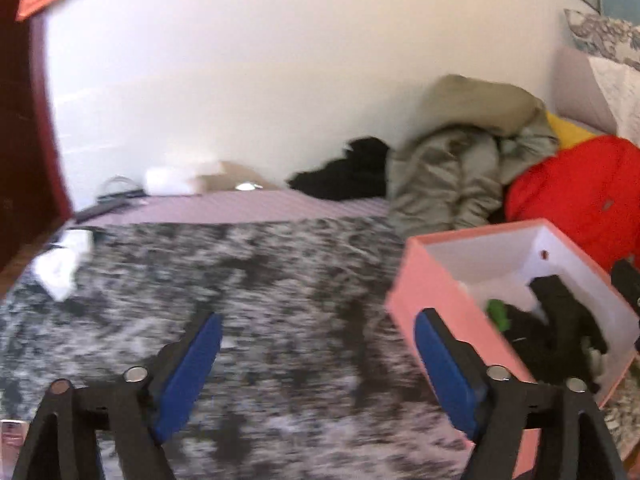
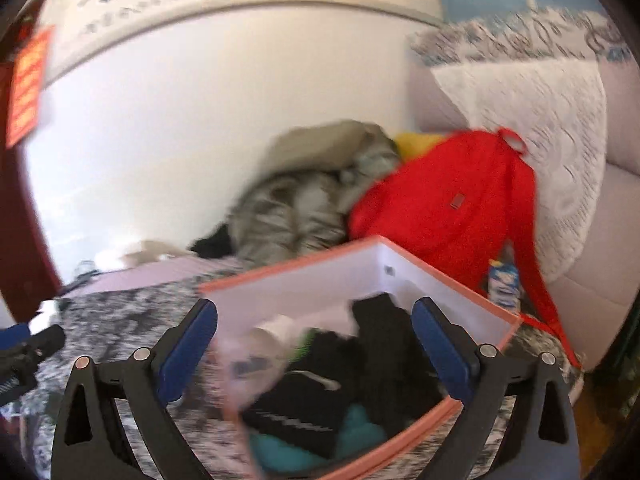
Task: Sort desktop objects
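Pink box (image 2: 460, 280) is sitting on the bed, already holding dark and teal items. I'm holding my right gripper (image 2: 314, 336) over it and my left gripper (image 1: 318, 344) beside it, both spread wide, carrying nothing; white scraps (image 1: 60, 264) are waiting.

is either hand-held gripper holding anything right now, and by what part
Nothing is held. The left hand-held gripper is open over the patterned bedspread; the right hand-held gripper is open above the pink box, with nothing between its fingers.

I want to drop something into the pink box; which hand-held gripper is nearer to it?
Right. The right hand-held gripper hangs open over the pink box; the left hand-held gripper is open beside it, over the bedspread.
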The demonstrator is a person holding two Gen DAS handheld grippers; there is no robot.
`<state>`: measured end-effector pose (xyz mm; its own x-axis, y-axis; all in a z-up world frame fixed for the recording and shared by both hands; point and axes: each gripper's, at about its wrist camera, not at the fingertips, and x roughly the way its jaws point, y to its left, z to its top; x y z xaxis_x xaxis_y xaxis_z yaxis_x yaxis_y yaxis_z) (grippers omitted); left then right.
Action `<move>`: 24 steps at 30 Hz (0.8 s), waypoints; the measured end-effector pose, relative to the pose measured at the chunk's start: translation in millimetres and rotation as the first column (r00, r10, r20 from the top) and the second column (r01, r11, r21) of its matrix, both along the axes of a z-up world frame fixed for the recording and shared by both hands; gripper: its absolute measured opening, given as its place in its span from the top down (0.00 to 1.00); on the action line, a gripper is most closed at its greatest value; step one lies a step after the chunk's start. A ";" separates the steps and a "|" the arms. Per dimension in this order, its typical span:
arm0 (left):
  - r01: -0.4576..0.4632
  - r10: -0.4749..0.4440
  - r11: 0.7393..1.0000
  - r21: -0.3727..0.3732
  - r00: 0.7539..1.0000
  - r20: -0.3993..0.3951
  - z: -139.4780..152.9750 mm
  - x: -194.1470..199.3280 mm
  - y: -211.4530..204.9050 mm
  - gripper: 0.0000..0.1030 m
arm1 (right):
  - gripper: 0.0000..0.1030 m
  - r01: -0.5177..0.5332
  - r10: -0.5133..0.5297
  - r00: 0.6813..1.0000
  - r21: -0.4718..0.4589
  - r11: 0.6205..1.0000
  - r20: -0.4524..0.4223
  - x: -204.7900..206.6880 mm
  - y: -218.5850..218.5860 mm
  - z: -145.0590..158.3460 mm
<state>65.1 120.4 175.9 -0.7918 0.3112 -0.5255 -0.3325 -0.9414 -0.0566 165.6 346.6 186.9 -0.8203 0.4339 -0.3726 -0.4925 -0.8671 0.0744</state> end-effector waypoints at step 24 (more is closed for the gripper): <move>-0.120 0.130 0.991 -0.062 0.972 0.197 -63.9 1.0 -124.0 0.05 | 0.01 -0.177 0.196 0.950 -0.097 0.979 0.243 -49.7 -177.9 -86.0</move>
